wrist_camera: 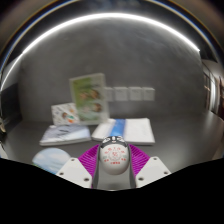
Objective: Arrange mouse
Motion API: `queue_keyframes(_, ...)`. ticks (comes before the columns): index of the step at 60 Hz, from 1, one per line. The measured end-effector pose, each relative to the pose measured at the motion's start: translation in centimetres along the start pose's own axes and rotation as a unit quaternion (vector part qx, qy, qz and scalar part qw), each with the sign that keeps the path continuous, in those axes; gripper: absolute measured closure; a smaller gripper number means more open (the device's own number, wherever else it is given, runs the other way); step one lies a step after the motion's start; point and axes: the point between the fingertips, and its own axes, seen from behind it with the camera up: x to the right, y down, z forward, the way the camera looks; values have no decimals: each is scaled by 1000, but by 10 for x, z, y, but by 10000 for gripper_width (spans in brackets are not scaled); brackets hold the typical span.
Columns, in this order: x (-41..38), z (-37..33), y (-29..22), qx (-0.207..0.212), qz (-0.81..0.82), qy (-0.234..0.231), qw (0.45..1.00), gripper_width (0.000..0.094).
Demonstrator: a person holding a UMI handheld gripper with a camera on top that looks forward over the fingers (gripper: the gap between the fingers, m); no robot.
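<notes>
A small white and grey mouse (114,156) with red markings on its back sits between my gripper's (113,160) two fingers. The magenta pads (93,157) press against both its sides, so the gripper is shut on the mouse. The mouse's front points away from me, toward a light blue mouse mat or notebook (133,130) lying on the grey table (180,140) just beyond the fingers.
A green and white box (87,100) stands upright at the back left, with a white booklet (65,114) leaning beside it. A pale blue flat item (65,134) lies left of the mat. A wall with sockets (130,95) rises behind the table.
</notes>
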Motion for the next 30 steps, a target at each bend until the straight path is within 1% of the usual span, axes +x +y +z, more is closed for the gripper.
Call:
queue_keyframes(6,-123,-2,-18,37,-13,-42,998,507)
queue_keyframes(8,-159,-3,-18,34,-15,-49,998,509)
queue_keyframes(13,-229,6,15,2,-23,-63,998,509)
queue_keyframes(17,-261,23,58,-35,-34,-67,997,509)
queue_keyframes(23,-273,32,95,-87,-43,-51,994,506)
queue_keyframes(30,-270,41,122,-117,-50,-32,991,507)
